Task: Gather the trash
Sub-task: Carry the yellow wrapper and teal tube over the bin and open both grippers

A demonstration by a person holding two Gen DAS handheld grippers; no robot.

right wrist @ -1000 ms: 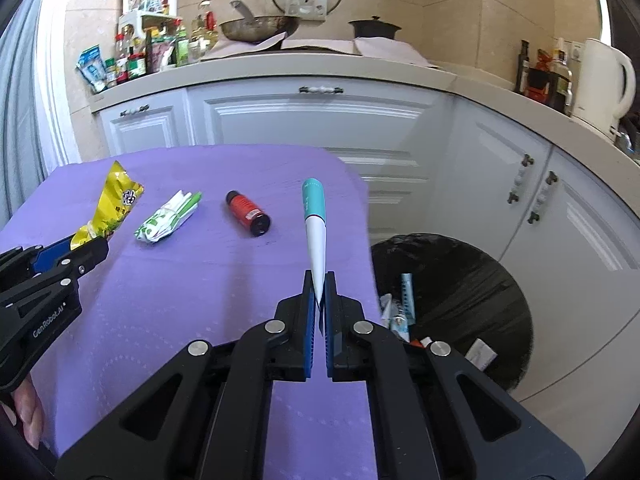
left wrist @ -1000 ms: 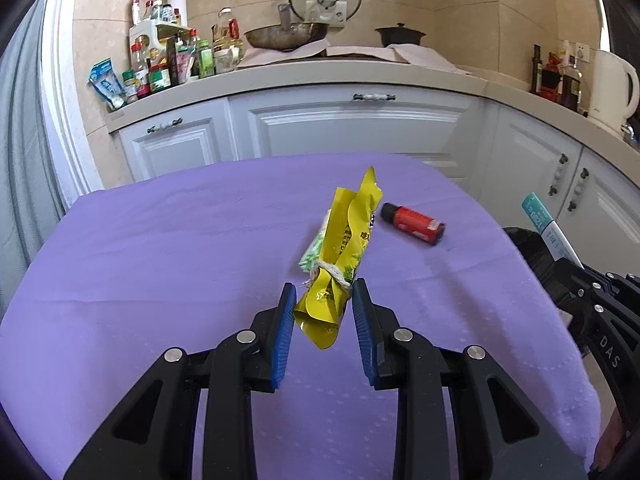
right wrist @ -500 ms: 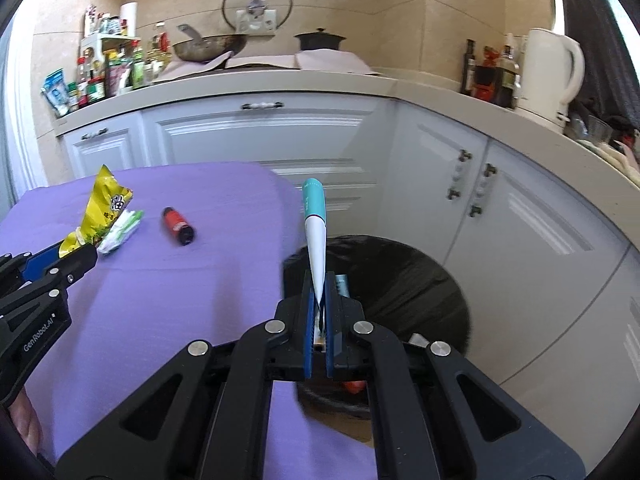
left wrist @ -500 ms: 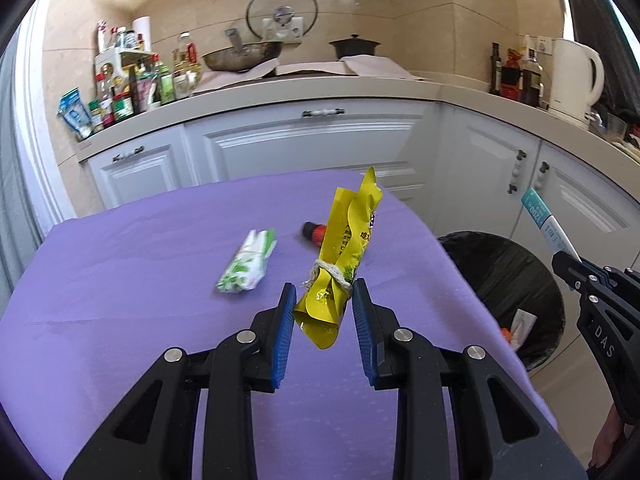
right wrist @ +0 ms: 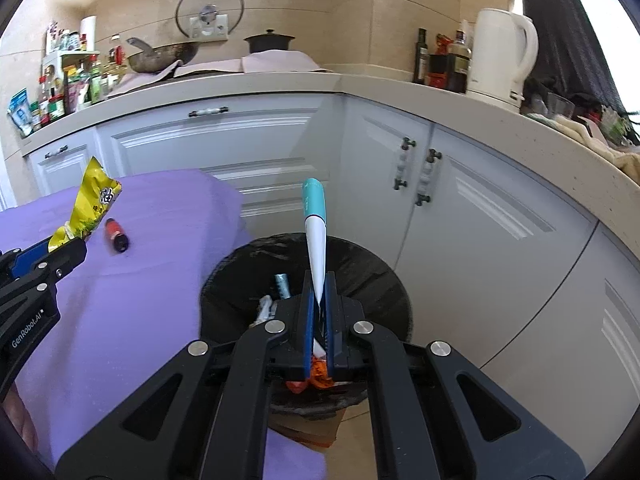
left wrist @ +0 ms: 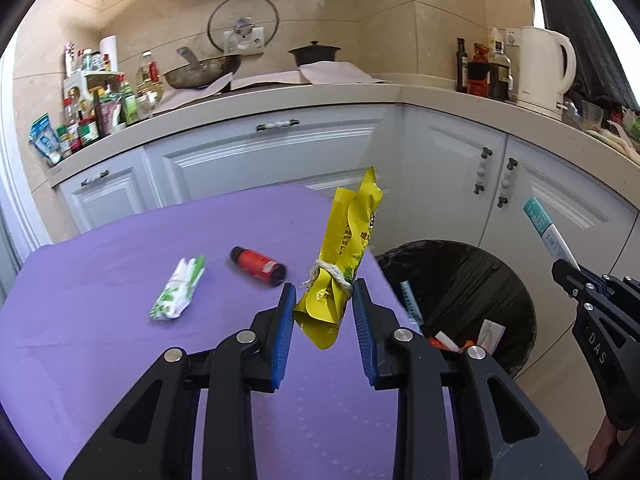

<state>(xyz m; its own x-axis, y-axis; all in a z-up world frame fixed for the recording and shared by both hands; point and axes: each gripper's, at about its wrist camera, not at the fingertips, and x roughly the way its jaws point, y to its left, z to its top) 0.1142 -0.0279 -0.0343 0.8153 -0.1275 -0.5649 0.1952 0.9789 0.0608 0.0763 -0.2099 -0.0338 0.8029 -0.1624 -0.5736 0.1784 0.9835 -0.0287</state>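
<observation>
Four pieces of trash show outside the bin: one yellow wrapper (left wrist: pixel 347 252), one toothpaste tube (right wrist: pixel 315 232), one red bottle (left wrist: pixel 258 265) and one green-and-white packet (left wrist: pixel 177 294).

The left claw (left wrist: pixel 323 322) grips the yellow wrapper at its lower end, the blue pads (left wrist: pixel 282 336) pressed on either side with a wide gap between them; the wrapper is tied round with white string and stands upright above the purple-covered surface (left wrist: pixel 120 264). It bears dark printed characters, too small to read. In the right wrist view this claw sits at 9 o'clock, its side marked "GenRobot.AI".

The right claw (right wrist: pixel 319 300) is clamped tight on the flat end of the white tube with its teal cap pointing up, directly over the black-lined trash bin (right wrist: pixel 376 276). In the left wrist view this claw appears at 3 o'clock, lettered "DAS".

The red bottle, black-capped, lies on its side on the surface at 11 o'clock from the left claw, and the packet lies further left at 10 o'clock, well apart from it. The bin stands on the floor just beside the surface's right edge and holds several discarded bits, among them another tube and something orange.

Behind are white cabinets (right wrist: pixel 256 140) under a pale countertop carrying one wok (left wrist: pixel 202 72), one black pot (right wrist: pixel 269 42), one white kettle (right wrist: pixel 502 52), and clusters of bottles and jars. One glass lid hangs on the tiled wall.
</observation>
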